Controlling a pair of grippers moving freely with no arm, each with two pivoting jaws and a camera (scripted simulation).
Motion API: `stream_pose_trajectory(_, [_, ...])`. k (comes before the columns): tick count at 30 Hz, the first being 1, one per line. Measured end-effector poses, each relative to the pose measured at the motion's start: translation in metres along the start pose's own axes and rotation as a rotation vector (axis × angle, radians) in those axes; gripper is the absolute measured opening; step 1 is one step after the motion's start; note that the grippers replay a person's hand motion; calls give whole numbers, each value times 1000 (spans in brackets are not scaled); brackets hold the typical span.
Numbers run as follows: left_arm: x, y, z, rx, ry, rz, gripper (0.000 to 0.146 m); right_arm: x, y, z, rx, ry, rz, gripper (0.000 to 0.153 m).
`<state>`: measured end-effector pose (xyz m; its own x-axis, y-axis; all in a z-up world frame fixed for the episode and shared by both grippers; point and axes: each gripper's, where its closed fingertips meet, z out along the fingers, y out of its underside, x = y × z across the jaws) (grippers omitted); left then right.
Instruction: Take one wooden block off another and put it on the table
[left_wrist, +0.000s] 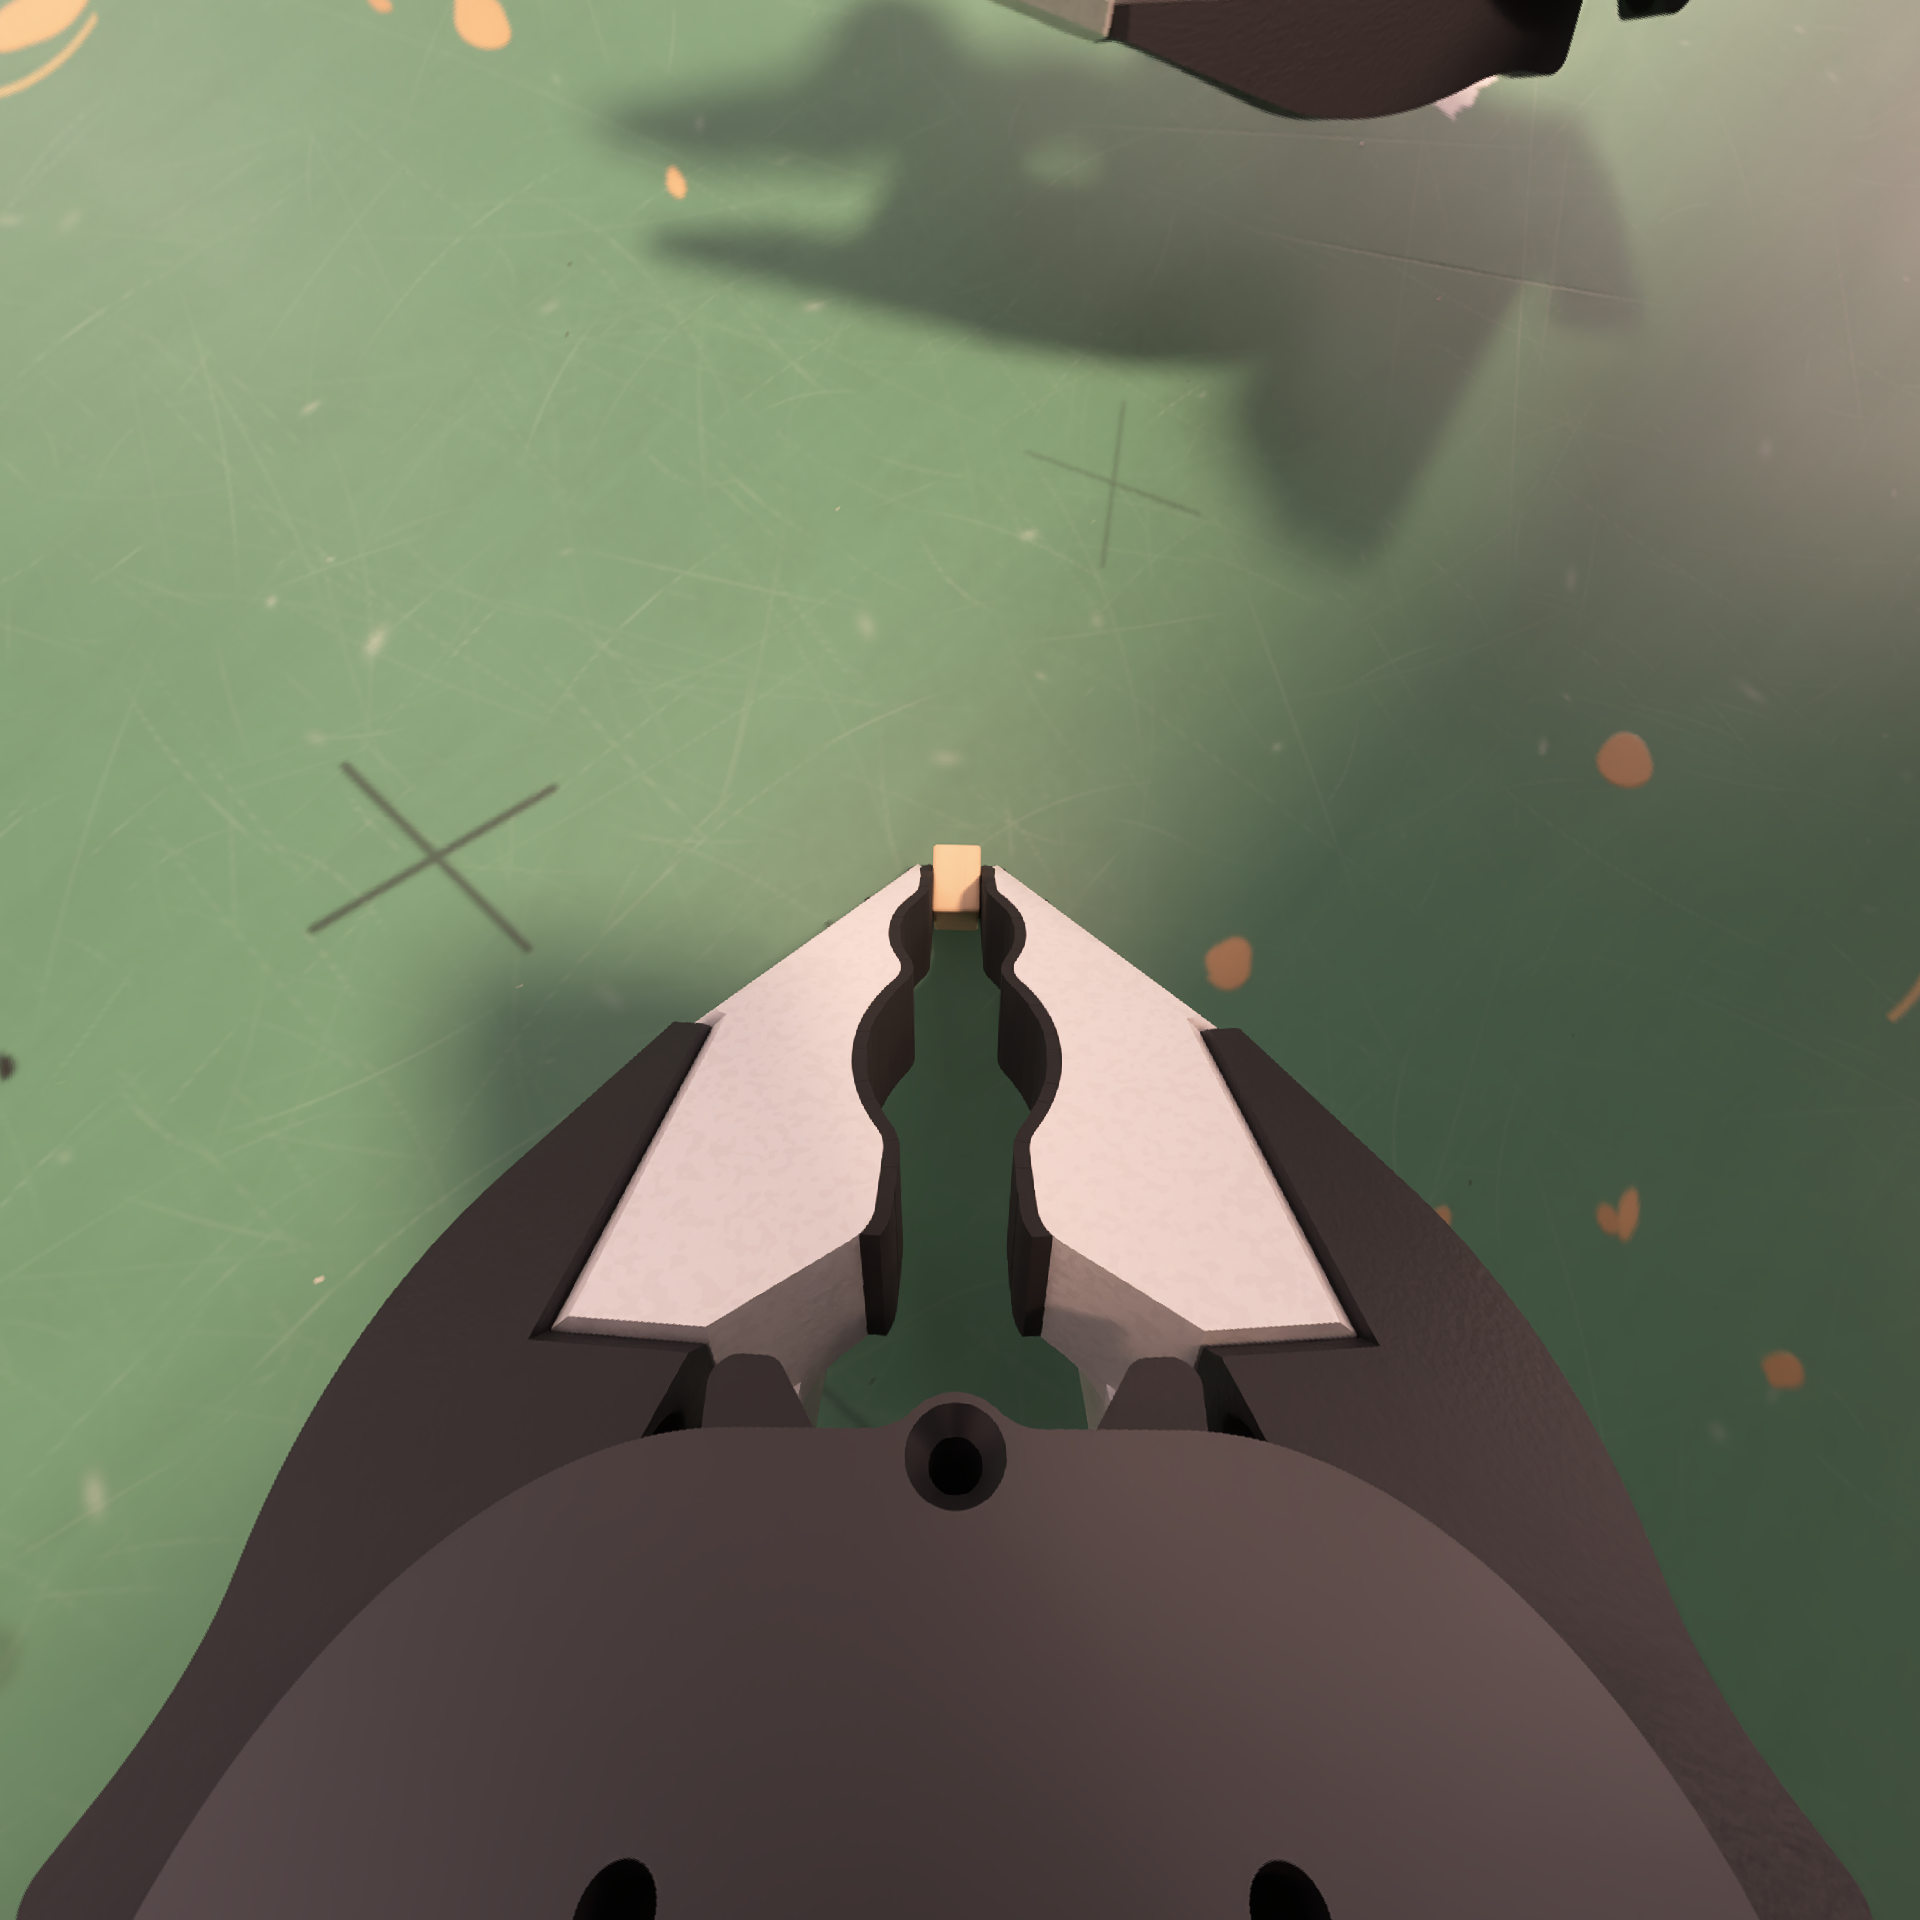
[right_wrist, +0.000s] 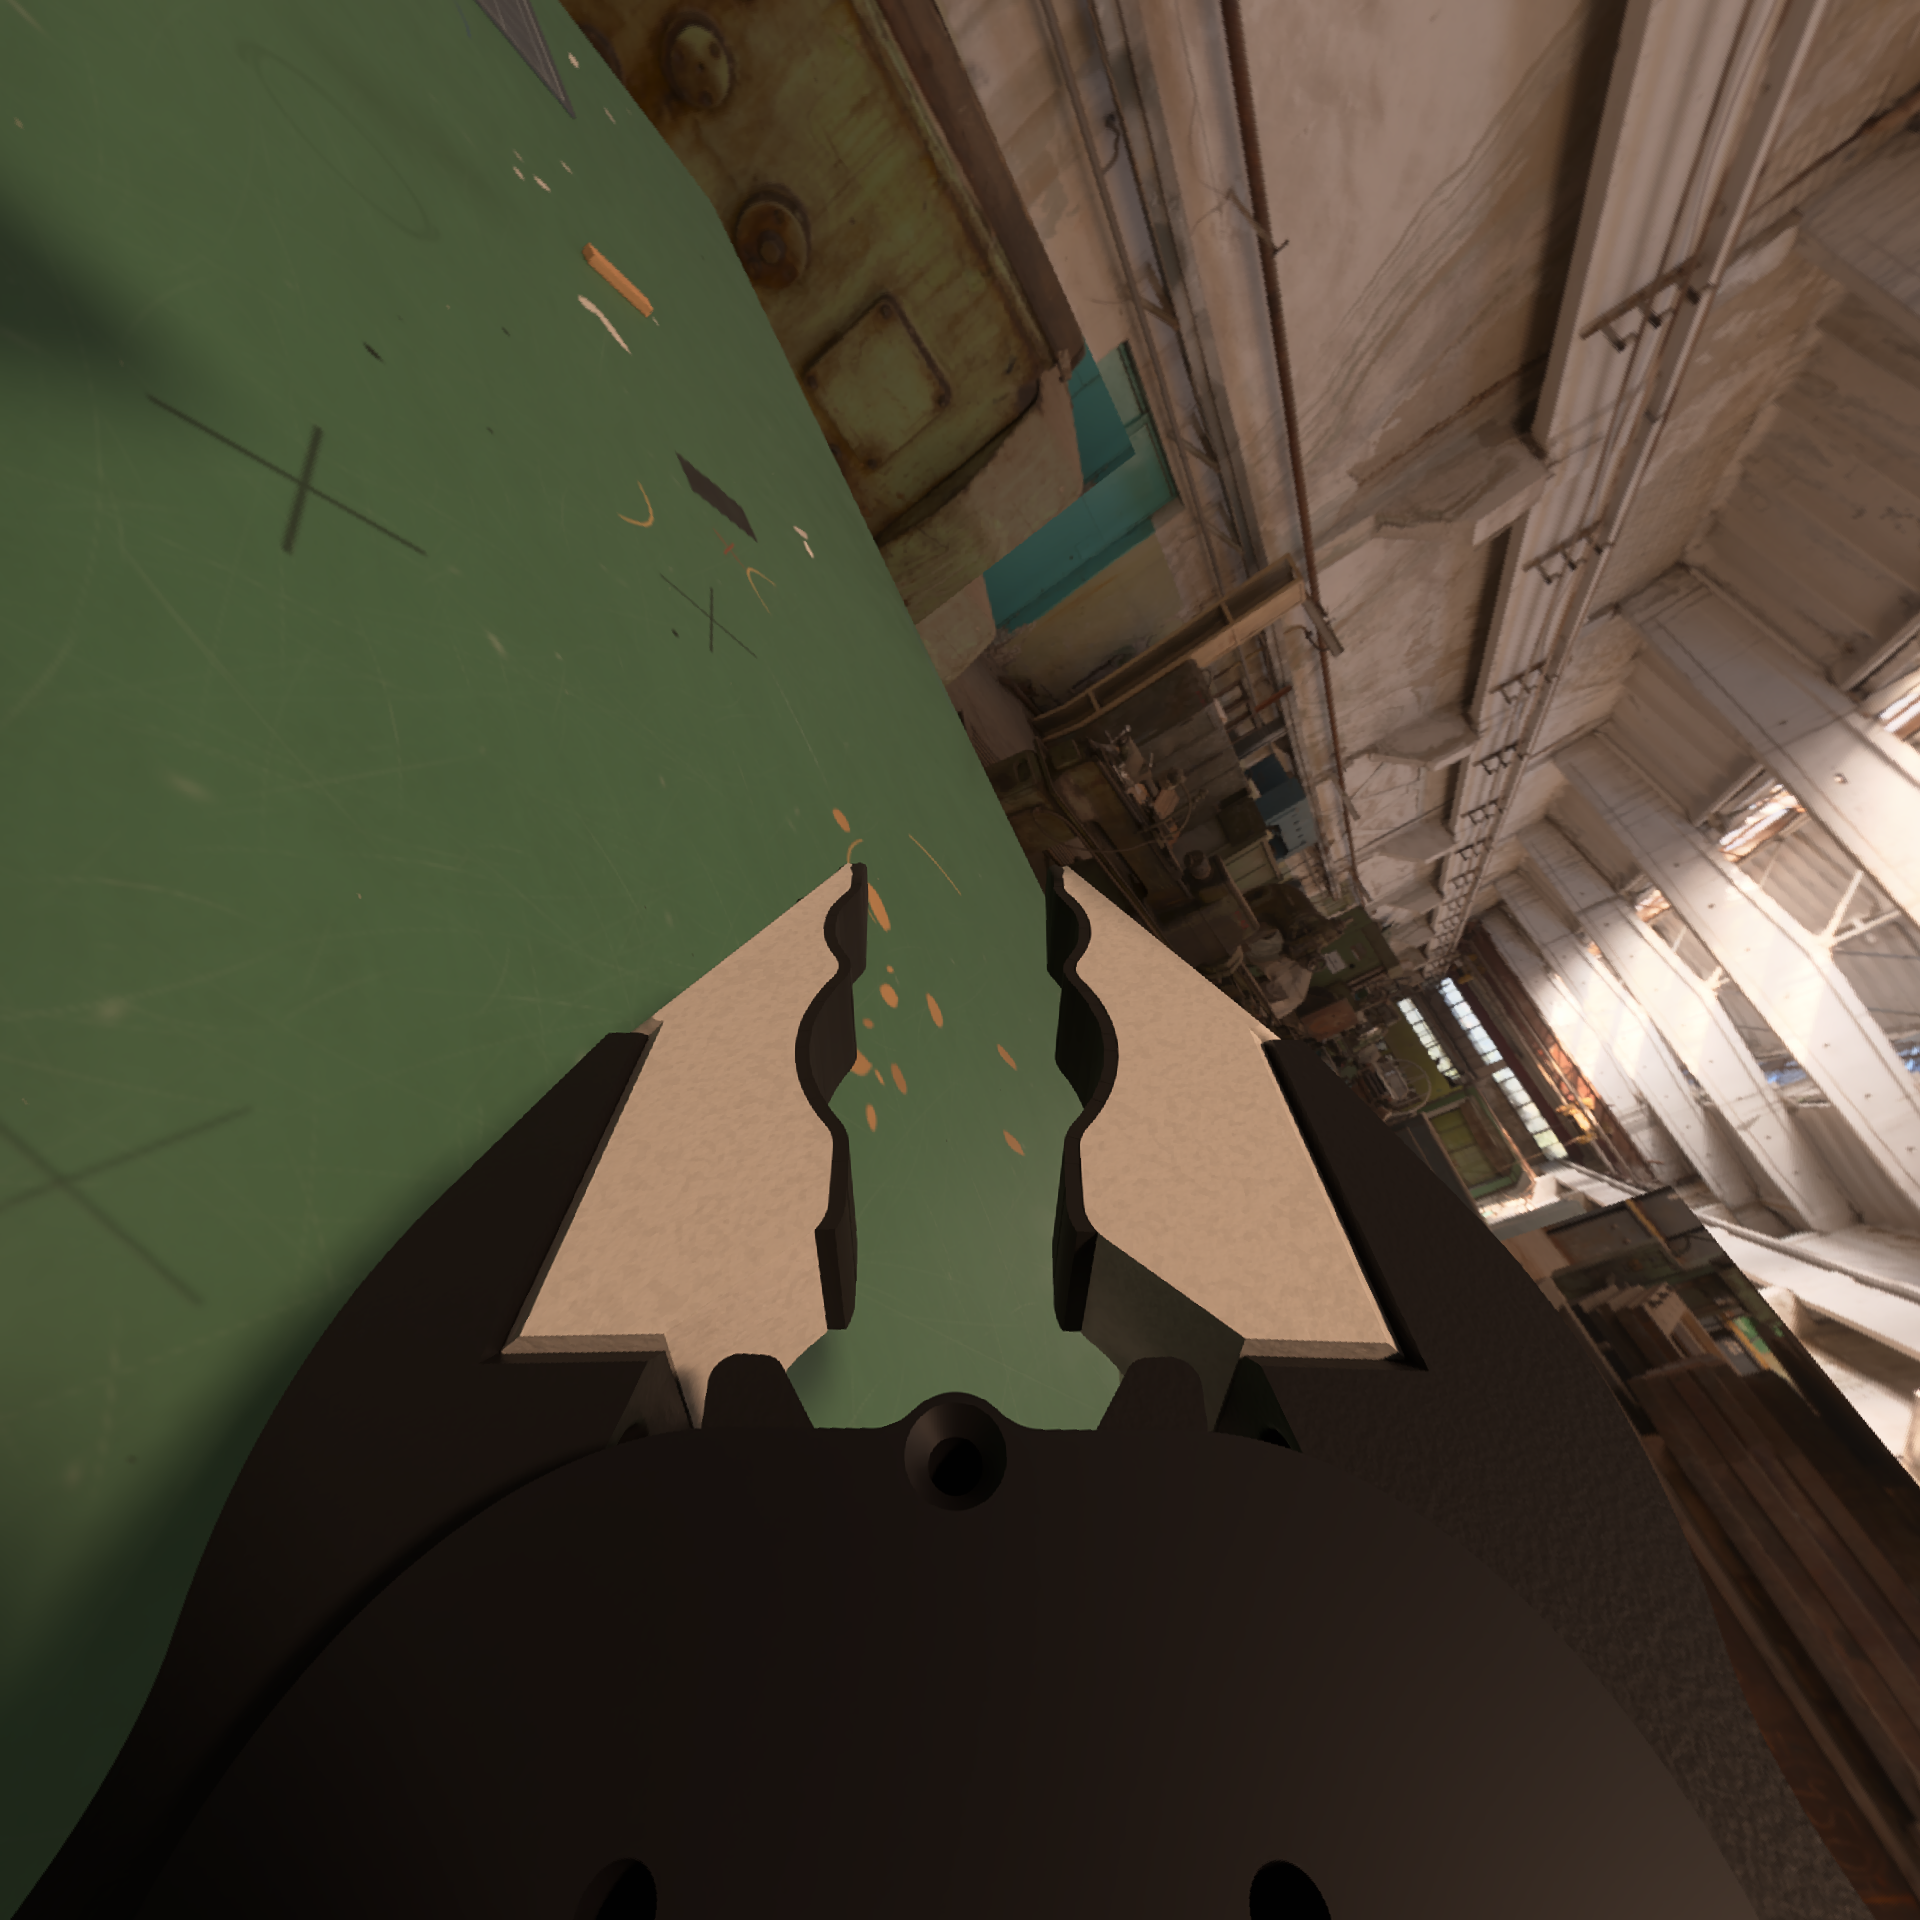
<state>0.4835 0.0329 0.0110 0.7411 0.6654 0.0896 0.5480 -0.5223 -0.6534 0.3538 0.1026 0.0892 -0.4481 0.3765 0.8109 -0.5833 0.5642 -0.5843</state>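
Observation:
In the left wrist view my left gripper (left_wrist: 957, 896) is shut on a small pale wooden block (left_wrist: 956, 881), pinched between the very fingertips above the green table (left_wrist: 623, 520). No second block shows in either view. The other gripper (left_wrist: 1340, 52) shows as a dark body at the top edge, with its shadow on the table below it. In the right wrist view my right gripper (right_wrist: 957, 878) is open and empty, tilted over the table's edge (right_wrist: 966, 727).
The green table bears thin cross marks (left_wrist: 436, 857) and orange paint spots (left_wrist: 1624, 758). In the right wrist view a small wooden strip (right_wrist: 617, 278) and a dark flat shard (right_wrist: 717, 497) lie near the table's edge; beyond it is a workshop hall.

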Motion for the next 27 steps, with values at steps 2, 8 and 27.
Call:
stream_pose_trajectory(2, [5, -2, 5, 25, -18, 2, 8, -2, -5, -1, -4, 1, 8, 33])
stream_pose_trajectory(8, [6, -4, 7, 50, -58, 21, 8, -7, -22, -10, 40, -7, -13, 32])
stream_pose_trajectory(27, [-64, -21, -45, 78, -21, 196, 21, -63, -58, -36, -13, -441, 323, 45])
